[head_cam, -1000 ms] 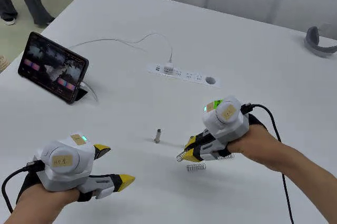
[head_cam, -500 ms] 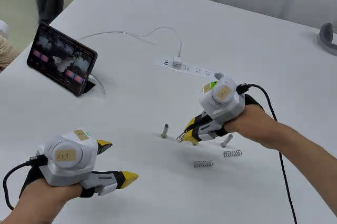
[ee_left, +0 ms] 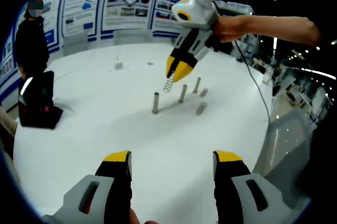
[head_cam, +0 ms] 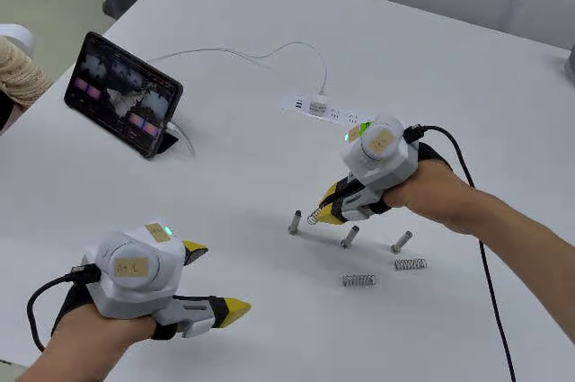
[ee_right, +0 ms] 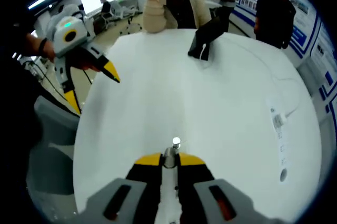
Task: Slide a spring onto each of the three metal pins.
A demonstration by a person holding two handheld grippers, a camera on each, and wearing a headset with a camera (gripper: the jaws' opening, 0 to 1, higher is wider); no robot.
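Three short metal pins stand on the white table: the left pin (head_cam: 295, 222), the middle pin (head_cam: 349, 236) and the right pin (head_cam: 401, 242). My right gripper (head_cam: 328, 207) is shut on a spring (head_cam: 313, 217), which hangs just right of and slightly above the left pin. In the right gripper view the spring (ee_right: 169, 155) sits between the shut jaws, with a pin top (ee_right: 176, 141) just beyond it. Two more springs (head_cam: 359, 280) (head_cam: 411, 264) lie flat in front of the pins. My left gripper (head_cam: 216, 281) is open and holds nothing, low at the near left.
A tablet (head_cam: 124, 94) leans on its stand at the far left. A white power strip (head_cam: 323, 112) with a cable lies behind the pins. People stand beyond the table's far side in the right gripper view.
My right gripper has carried the spring away from the two loose springs, up and left to the left pin. The left gripper has stayed open in place. The head camera has shifted.
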